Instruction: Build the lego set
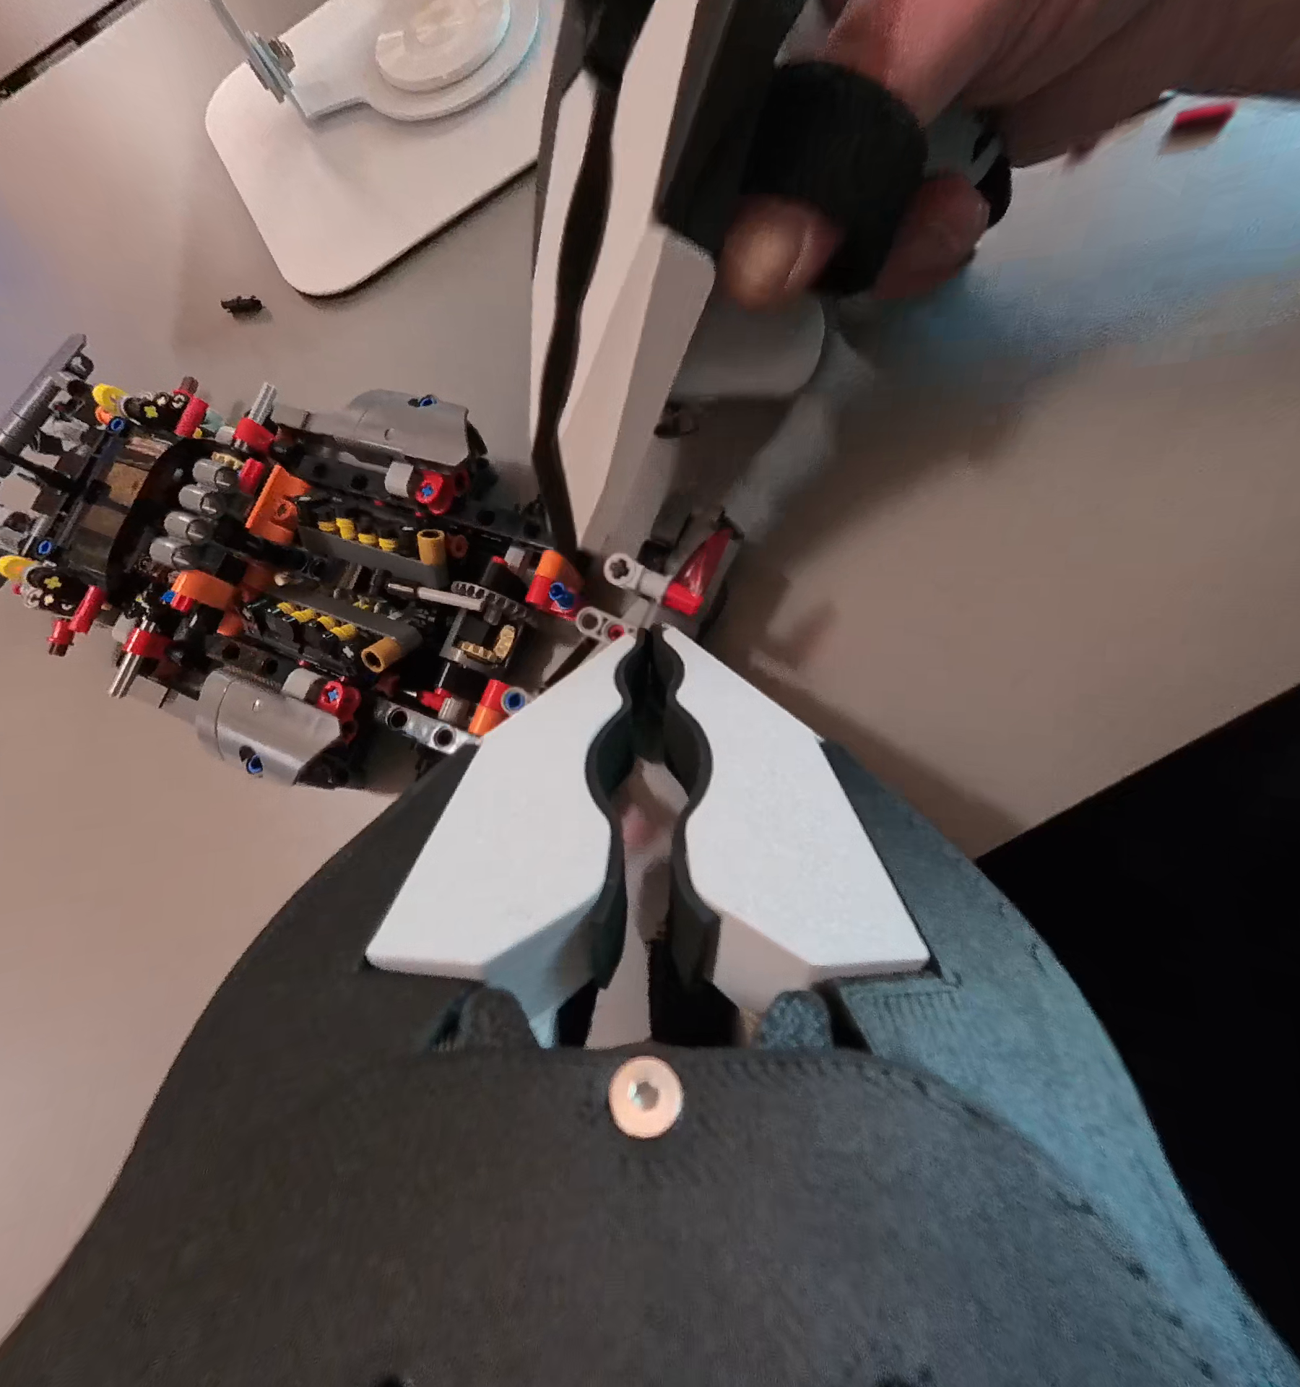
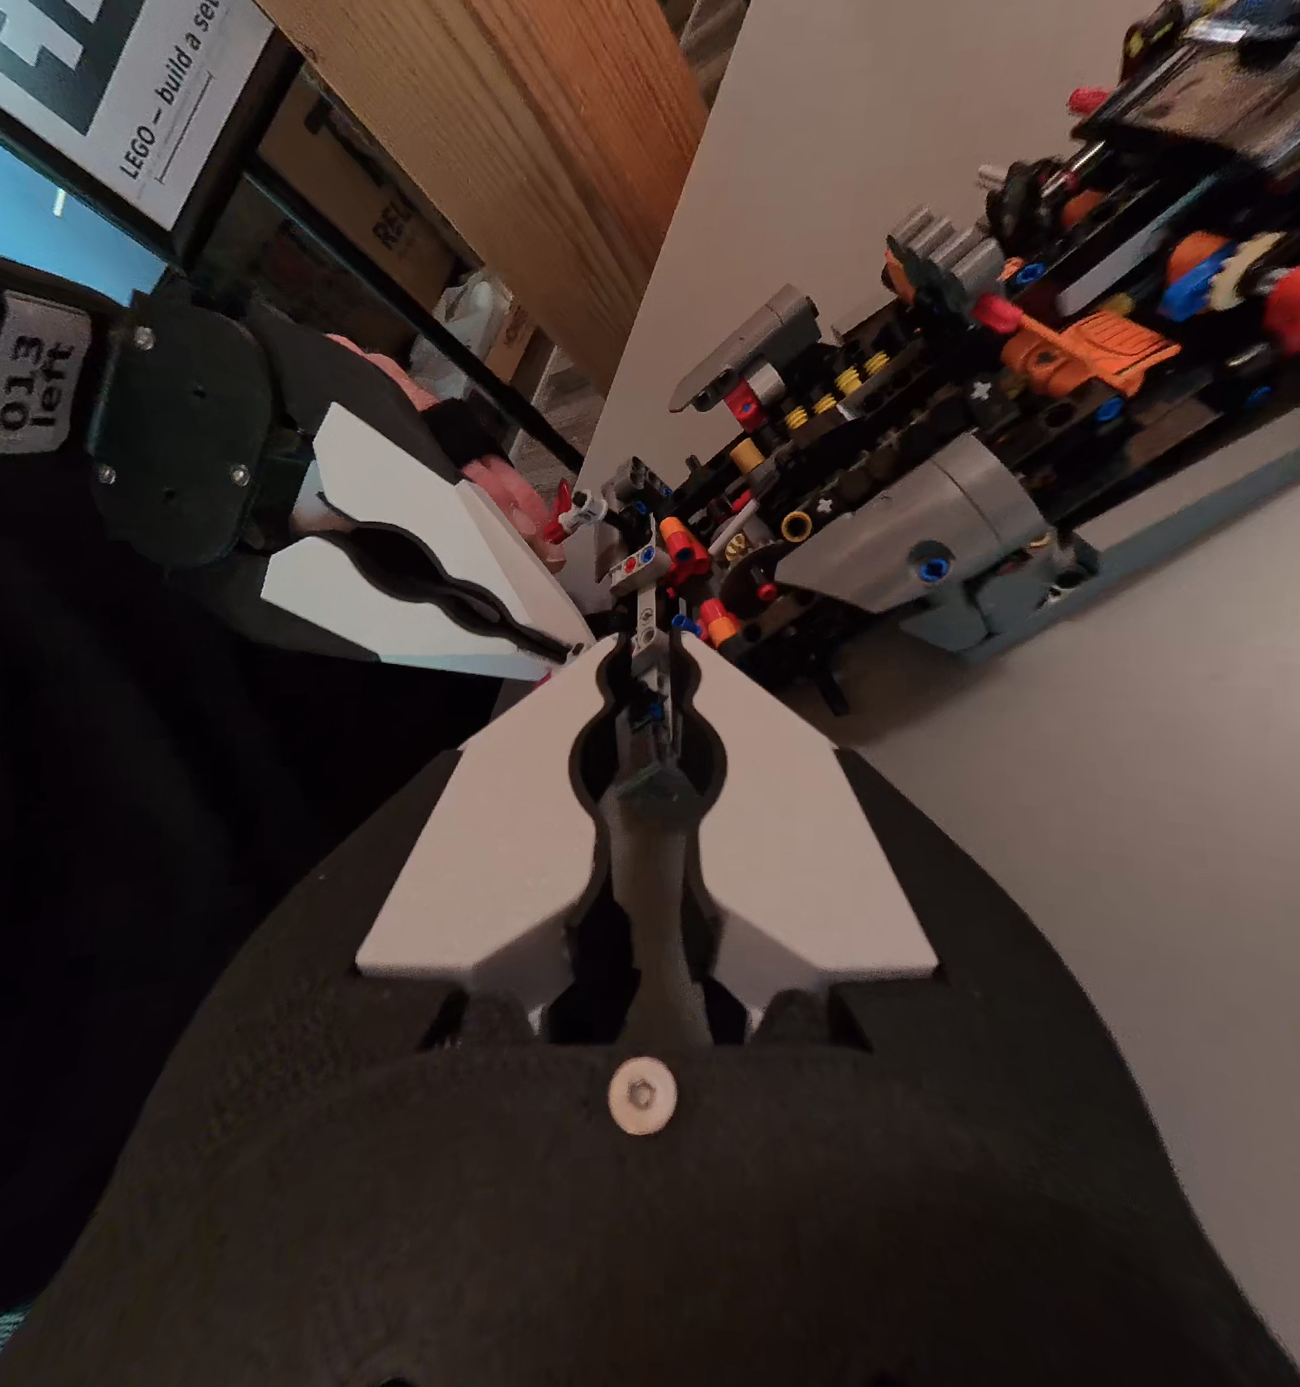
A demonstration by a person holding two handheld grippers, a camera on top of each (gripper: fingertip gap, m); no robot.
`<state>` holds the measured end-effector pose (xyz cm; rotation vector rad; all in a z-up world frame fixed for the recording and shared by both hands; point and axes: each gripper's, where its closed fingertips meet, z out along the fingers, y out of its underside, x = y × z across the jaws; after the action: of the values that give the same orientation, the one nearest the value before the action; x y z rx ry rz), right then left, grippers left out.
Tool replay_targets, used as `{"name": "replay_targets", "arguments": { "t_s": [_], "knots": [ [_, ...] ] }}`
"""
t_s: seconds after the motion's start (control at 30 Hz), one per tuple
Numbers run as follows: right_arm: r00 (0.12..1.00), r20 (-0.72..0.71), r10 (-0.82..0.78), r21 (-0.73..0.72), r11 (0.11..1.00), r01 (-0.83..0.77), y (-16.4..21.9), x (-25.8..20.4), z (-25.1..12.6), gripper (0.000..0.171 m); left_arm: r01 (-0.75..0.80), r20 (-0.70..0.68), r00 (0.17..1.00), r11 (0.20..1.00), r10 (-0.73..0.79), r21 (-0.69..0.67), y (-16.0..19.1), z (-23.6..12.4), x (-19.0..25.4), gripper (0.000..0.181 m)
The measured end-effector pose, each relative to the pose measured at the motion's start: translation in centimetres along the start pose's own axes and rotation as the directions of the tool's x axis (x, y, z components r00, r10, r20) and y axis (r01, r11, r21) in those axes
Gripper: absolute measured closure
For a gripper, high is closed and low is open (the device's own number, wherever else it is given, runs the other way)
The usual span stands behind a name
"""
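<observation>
Both claws meet at one end of the single lego chassis (image 1: 272, 578) lying on the pale table (image 1: 1007, 525). Left gripper (image 1: 643, 638) has its tips pressed together right at a light grey beam, grasp unclear. Right gripper (image 2: 643, 660) pinches a grey beam assembly (image 2: 647, 675) joined to the chassis; in the left view it comes down steeply, a hand (image 1: 894, 150) gripping it.

We look down from the left gripper (image 1: 645, 638) and low across the table (image 2: 1082, 825) from the right gripper (image 2: 643, 645) (both very close); both views share the lego model (image 1: 294, 570).
</observation>
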<state>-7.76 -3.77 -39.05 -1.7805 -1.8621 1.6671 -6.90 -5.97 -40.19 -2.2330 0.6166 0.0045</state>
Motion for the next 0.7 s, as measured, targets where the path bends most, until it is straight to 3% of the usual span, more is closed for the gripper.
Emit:
{"name": "replay_targets", "arguments": {
  "t_s": [0.13, 0.3, 0.43, 0.53, 0.7],
  "knots": [
    [0.994, -0.062, -0.094, -0.023, 0.995, 0.092, 0.8, -1.2, -1.6, 0.144, 0.002, 0.026, 1.0, 0.997, -0.004, 0.078, 0.0, -1.5, 0.1, 0.181],
    [0.941, -0.177, -0.288, -0.155, 0.953, 0.262, 3.1, -1.3, -0.2, 0.128, 0.054, 0.01, 0.998, 0.99, -0.056, 0.13, 0.9, -2.8, 0.7, 0.181],
    [0.892, -0.267, -0.365, -0.236, 0.922, 0.307, 4.0, 0.0, 1.1, 0.128, 0.112, 0.002, 0.994, 0.984, -0.113, 0.138, 1.7, -3.2, 0.8, 0.181],
    [0.878, -0.283, -0.387, -0.247, 0.914, 0.323, 4.1, 0.1, 1.9, 0.145, 0.16, -0.013, 0.987, 0.977, -0.16, 0.139, 2.1, -3.2, 0.9, 0.181],
    [0.882, -0.303, -0.36, -0.192, 0.93, 0.313, 3.4, -0.8, 2.5, 0.147, 0.38, -0.101, 0.924, 0.913, -0.368, 0.151, 3.1, -3.1, 0.6, 0.177]
  ]
}}
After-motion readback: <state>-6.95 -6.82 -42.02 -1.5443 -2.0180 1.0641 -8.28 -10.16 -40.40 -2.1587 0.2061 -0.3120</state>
